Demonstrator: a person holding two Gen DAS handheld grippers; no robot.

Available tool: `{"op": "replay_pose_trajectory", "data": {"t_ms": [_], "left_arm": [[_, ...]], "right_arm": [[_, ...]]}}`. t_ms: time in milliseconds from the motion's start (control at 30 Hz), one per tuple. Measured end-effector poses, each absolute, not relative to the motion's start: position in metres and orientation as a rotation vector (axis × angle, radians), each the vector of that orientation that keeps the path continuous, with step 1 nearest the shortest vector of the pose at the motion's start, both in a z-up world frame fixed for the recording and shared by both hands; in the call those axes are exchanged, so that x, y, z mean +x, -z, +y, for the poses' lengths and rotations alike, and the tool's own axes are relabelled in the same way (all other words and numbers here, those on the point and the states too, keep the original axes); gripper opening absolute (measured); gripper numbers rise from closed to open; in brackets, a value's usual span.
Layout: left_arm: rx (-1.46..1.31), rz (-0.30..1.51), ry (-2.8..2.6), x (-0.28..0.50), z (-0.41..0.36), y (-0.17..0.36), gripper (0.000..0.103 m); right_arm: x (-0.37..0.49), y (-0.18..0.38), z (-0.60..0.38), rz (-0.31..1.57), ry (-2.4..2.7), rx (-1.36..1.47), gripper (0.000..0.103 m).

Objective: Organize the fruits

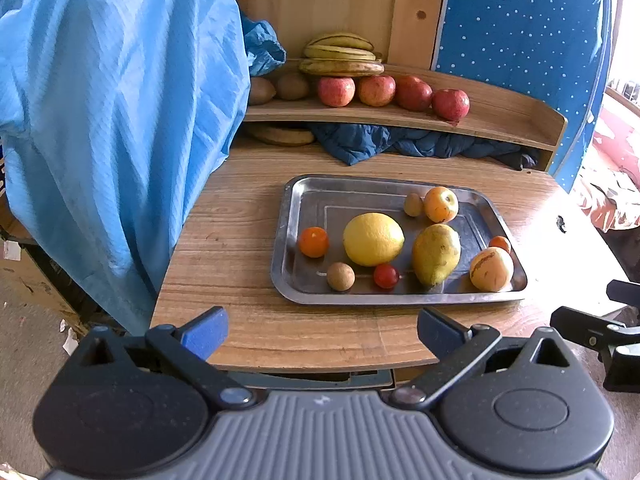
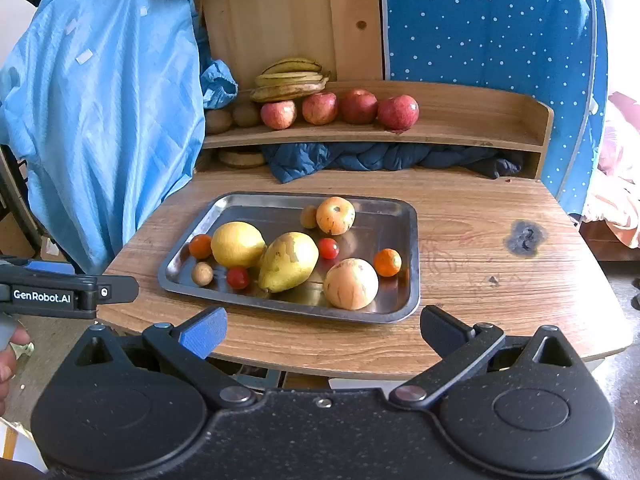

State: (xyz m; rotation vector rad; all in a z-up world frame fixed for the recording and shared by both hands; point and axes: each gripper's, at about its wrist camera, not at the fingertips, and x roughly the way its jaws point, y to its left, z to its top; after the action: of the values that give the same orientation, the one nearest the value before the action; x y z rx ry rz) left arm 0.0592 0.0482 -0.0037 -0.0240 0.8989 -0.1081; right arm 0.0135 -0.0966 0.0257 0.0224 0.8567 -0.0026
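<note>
1. Left wrist view: a wooden table [image 1: 240, 248] stands before a wooden shelf [image 1: 500, 120], with a blue cloth [image 1: 112, 120] draped on the left and a dotted blue panel [image 1: 520, 20] behind.
2. On the table lies a metal tray [image 1: 288, 240]. It holds a lemon [image 1: 373, 239], a yellow-green pear [image 1: 435, 254], a small orange fruit [image 1: 314, 242], a brown round fruit [image 1: 340, 276] and a cherry tomato [image 1: 386, 275].
3. The shelf carries bananas [image 1: 340, 56] stacked above a row of red apples [image 1: 394, 92].
4. The left hand-held gripper [image 1: 320, 330] hangs at the near table edge, released, its jaws wide apart and empty.
5. Right wrist view: the same tray [image 2: 412, 240] sits mid-table, with the pear [image 2: 288, 262] touching the lemon [image 2: 237, 244], a pale striped fruit [image 2: 351, 283] at the near edge, and a second tomato [image 2: 328, 248] behind the pear.
6. The right hand-held gripper [image 2: 320, 330] is released too, jaws spread with nothing between them, short of the tray.
7. The left hand-held gripper [image 2: 116, 290] shows at the left edge, marked "GenRobot.AI".
</note>
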Motion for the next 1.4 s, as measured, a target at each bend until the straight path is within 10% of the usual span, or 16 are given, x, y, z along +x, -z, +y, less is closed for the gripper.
{"op": "replay_pose_trajectory", "data": {"t_ms": [1400], "left_arm": [[-0.021,0.904,0.103,0.0597,0.0475,0.0053,0.102]], "right_arm": [[0.0162,-0.0251,-0.0992,0.858,-0.007,0.026,0.102]]}}
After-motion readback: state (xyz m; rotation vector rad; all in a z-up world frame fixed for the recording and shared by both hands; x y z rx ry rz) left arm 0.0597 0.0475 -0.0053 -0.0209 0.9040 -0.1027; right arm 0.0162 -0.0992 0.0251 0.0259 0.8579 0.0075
